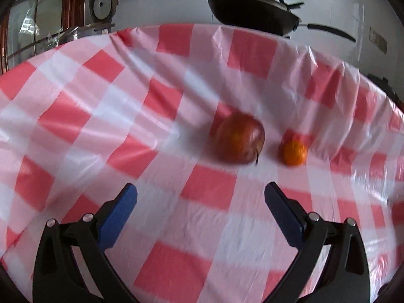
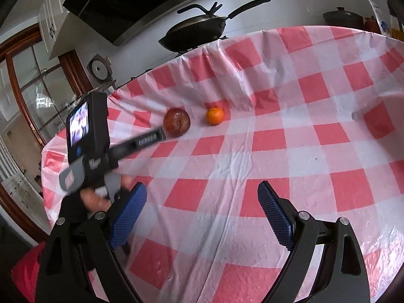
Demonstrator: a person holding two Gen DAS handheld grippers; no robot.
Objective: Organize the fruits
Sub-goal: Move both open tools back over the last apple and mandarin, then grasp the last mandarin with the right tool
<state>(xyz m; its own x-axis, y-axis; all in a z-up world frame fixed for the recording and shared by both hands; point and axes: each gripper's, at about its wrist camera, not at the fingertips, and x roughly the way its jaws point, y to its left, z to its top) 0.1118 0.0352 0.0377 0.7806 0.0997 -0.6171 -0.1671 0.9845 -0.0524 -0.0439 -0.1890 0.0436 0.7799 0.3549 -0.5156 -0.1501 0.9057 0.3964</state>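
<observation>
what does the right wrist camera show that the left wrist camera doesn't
Only the right wrist view shows the left tool from outside, with its small lit screen and the gloved hand holding it, plus a dark lidded pot. Only the left wrist view shows a steel pot rim. Both show the round red apple, the small orange tangerine, the red-and-white checked plastic tablecloth and the black wok.

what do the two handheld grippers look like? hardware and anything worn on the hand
Both match: black curved arms with silver pivot bolts, blue finger pads, ribbed on the right gripper. The left gripper seen from the right wrist view has a black body, a small lit screen, a blue button, a grey handle. The left hand wears a dark fingerless glove.
</observation>
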